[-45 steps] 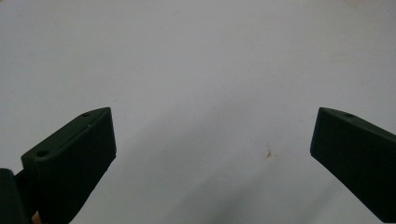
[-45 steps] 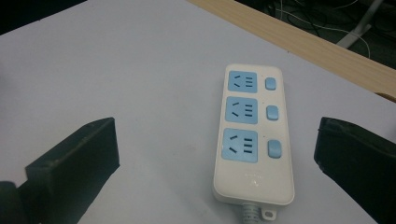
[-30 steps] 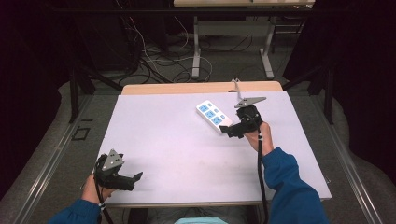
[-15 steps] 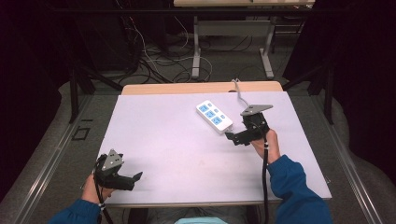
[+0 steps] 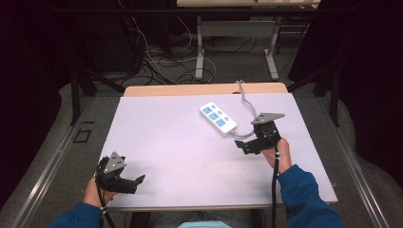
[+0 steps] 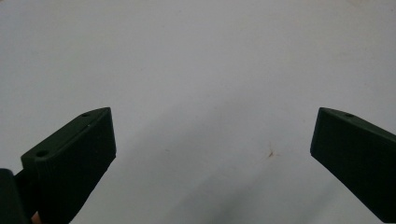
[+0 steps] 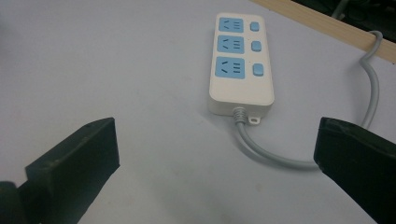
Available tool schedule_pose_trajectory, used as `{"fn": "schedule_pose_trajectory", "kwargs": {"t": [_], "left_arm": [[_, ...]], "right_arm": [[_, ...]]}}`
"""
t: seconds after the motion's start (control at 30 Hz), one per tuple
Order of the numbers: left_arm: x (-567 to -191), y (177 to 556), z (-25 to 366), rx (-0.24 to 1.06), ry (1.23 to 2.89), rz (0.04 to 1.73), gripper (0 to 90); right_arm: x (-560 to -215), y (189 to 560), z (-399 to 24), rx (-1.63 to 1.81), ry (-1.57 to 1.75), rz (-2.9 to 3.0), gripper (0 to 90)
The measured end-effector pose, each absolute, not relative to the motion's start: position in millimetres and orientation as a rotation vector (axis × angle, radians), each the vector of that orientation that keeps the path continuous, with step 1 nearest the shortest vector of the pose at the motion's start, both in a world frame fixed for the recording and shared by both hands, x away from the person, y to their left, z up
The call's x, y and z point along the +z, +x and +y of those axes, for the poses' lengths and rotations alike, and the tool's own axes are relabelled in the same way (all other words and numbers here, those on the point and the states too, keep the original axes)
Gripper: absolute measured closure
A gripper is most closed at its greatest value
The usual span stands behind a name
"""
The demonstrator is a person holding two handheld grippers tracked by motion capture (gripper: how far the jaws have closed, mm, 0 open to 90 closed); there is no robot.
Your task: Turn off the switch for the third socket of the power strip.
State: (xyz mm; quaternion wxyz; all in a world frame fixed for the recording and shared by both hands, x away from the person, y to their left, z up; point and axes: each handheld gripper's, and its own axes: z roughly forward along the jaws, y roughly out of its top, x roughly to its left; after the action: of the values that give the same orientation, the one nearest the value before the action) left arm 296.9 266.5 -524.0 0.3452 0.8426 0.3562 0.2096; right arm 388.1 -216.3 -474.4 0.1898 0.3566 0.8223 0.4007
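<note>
**A:** Start from the high view. Where does the power strip (image 5: 218,118) lie?

**B:** On the far right part of the table (image 5: 180,152), with its long axis running diagonally from far-left to near-right. Its grey cord (image 5: 247,102) leaves the near-right end, loops and runs off the far edge. The right gripper (image 5: 243,145) sits just beside that near-right end, on the person's side of it, so the strip lies ahead of it and a little to the left. The left gripper (image 5: 139,181) is well apart from the strip, down by the near-left corner.

**A:** So the right hand is the nearer one. How are the hands held?

**B:** The right forearm comes up from the bottom edge, the gripper tilted forward and left toward the strip. The left hand rests low at the table's near edge, its gripper pointing right.

**A:** And the left gripper view?

**B:** The jaws stand wide apart with nothing between them but bare table; no strip ahead.

**A:** The right gripper view?

**B:** Here the power strip (image 7: 240,63) lies straight ahead of the wide-spread, empty jaws, its long axis pointing almost directly away from them, cord end nearest. The cord (image 7: 266,151) curves from that end toward the right-hand jaw and passes close by it; I cannot tell if it touches.

**A:** What does the reach turn on, then?

**B:** I'd judge a short advance along the strip's length, the jaws spanning its narrow width.
</note>
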Motion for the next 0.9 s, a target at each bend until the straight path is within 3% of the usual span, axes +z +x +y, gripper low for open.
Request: {"fn": "schedule_pose_trajectory", "kwargs": {"t": [0.9], "left_arm": [[-524, 297, 267, 0.545, 2.192, 0.928, 0.2]], "right_arm": [[-501, 343, -246, 1.090, 1.034, 2.295, 0.0]]}}
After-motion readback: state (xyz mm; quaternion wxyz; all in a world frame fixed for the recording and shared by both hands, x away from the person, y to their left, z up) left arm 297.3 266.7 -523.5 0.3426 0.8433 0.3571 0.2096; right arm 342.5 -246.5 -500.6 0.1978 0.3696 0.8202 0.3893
